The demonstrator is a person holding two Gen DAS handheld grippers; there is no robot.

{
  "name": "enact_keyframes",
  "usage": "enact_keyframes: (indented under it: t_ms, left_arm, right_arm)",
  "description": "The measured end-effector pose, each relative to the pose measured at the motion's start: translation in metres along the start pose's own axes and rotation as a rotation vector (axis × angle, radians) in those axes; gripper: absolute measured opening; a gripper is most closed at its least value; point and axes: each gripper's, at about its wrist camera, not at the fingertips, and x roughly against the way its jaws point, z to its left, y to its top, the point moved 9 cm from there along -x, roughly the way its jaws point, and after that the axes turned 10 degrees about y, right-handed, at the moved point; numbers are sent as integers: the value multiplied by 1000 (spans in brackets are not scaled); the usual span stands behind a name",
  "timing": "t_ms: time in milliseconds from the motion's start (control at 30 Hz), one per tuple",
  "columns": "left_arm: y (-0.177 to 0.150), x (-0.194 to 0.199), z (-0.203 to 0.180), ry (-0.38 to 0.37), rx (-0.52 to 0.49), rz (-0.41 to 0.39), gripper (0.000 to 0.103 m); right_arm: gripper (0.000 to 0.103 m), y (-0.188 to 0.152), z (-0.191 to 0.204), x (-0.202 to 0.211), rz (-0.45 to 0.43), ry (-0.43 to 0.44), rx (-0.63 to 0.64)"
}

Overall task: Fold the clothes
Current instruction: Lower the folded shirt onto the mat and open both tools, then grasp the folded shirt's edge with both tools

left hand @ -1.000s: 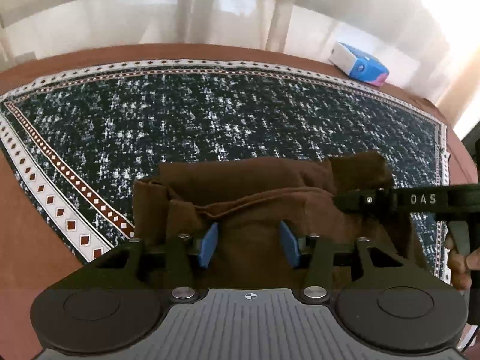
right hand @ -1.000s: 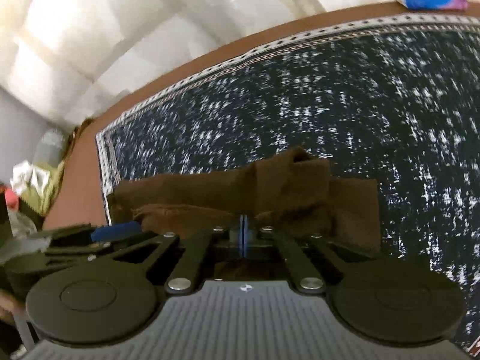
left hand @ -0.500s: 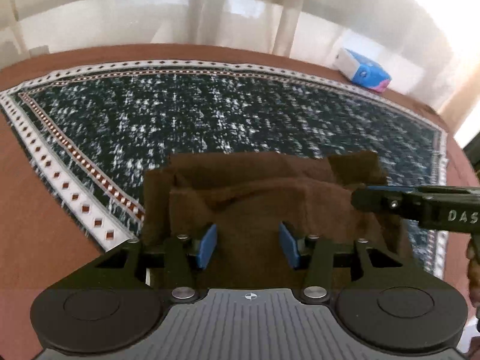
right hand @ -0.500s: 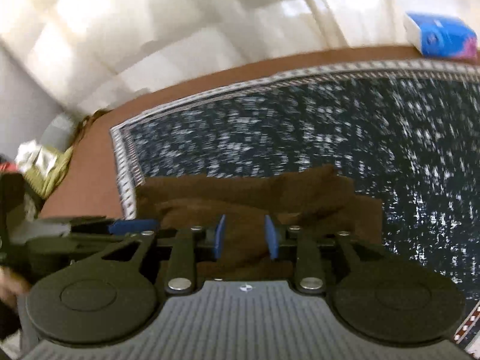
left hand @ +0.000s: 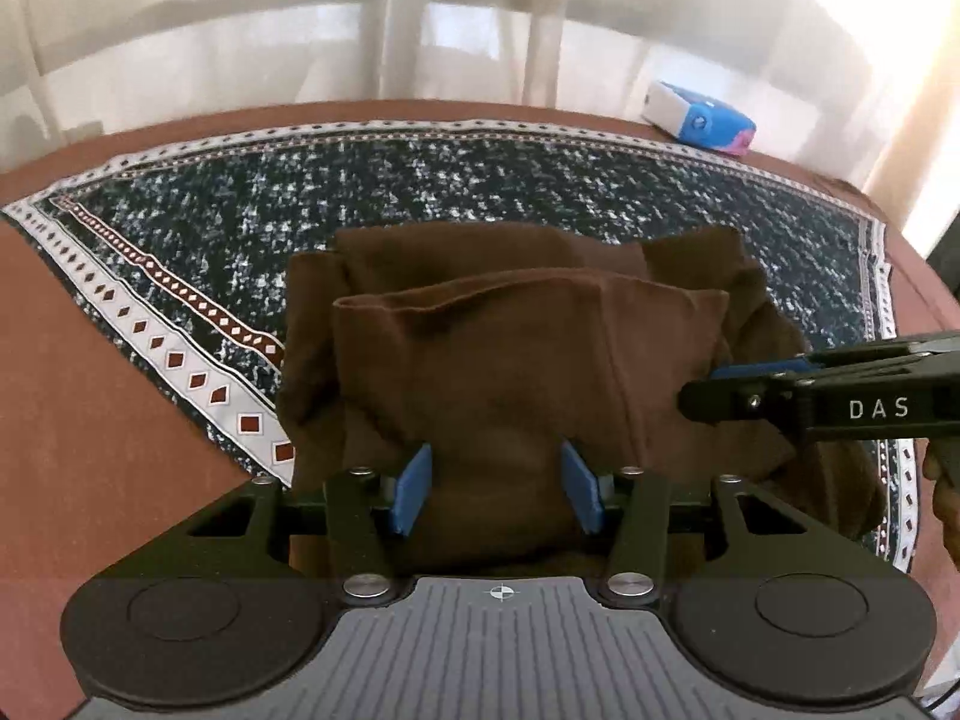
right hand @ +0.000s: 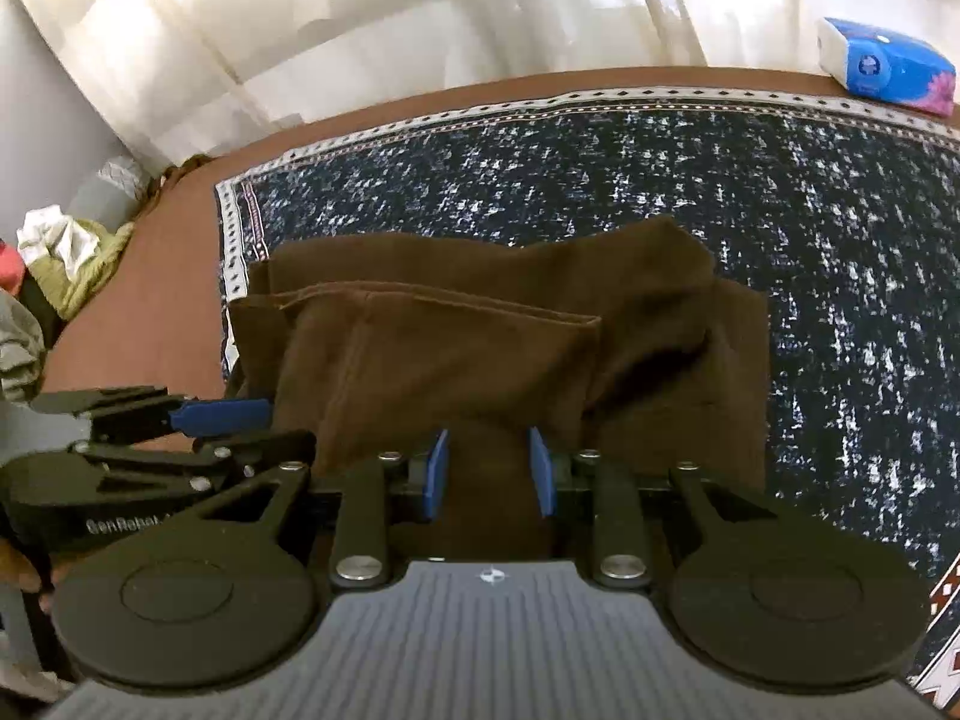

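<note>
— Sunlit curtains [left hand: 480, 30] behind, a brown bench [left hand: 90, 420] under a dark speckled cloth with a diamond border [left hand: 540, 180]. Where is the garment?

— The brown garment [left hand: 510, 360] lies on that cloth, near its front edge, already doubled over with one layer's hem lying across the layer below. It looks soft, light and limp; I judge it will sag and slide on itself if lifted by one point.

— And the claws?

— The left claw [left hand: 498, 486] hovers spread over the near edge, its blue pads [left hand: 411, 489] apart and pinching nothing. The right claw [right hand: 489, 471] is partly spread too, the fabric showing between its pads but not squeezed.

— Where to take hold?

— Probably at the two near corners of the top layer, one claw each, catching every layer so the fold stays square.

— Anything else around?

— A blue tissue pack [right hand: 888, 66] at the far edge, well apart, and a heap of other clothes [right hand: 54, 264] off to the side.
</note>
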Motion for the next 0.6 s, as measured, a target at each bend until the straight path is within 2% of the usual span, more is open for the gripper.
enact_keyframes:
  t_ms: [67, 133, 167, 200, 267, 400, 600]
  left_arm:
    - [4, 5, 4, 2, 26, 22, 63]
    - [12, 21, 21, 30, 93, -5, 66]
    - [16, 30, 31, 50, 128, -31, 72]
    - [17, 35, 43, 73, 162, -47, 75]
    - [14, 35, 63, 86, 227, -20, 77]
    - [6, 24, 75, 77, 251, 25, 77]
    - [8, 12, 67, 8, 231, 48, 79]
  right_arm:
    - [34, 2, -1, 0, 3, 8, -16]
    - [35, 9, 1, 13, -3, 21, -55]
    - [42, 13, 1, 25, -34, 33, -65]
    - [57, 18, -1, 38, -74, 39, -66]
    - [73, 27, -8, 63, -132, 39, -68]
    - [77, 26, -42, 87, -132, 20, -133]
    - [78, 8, -78, 80, -61, -11, -242]
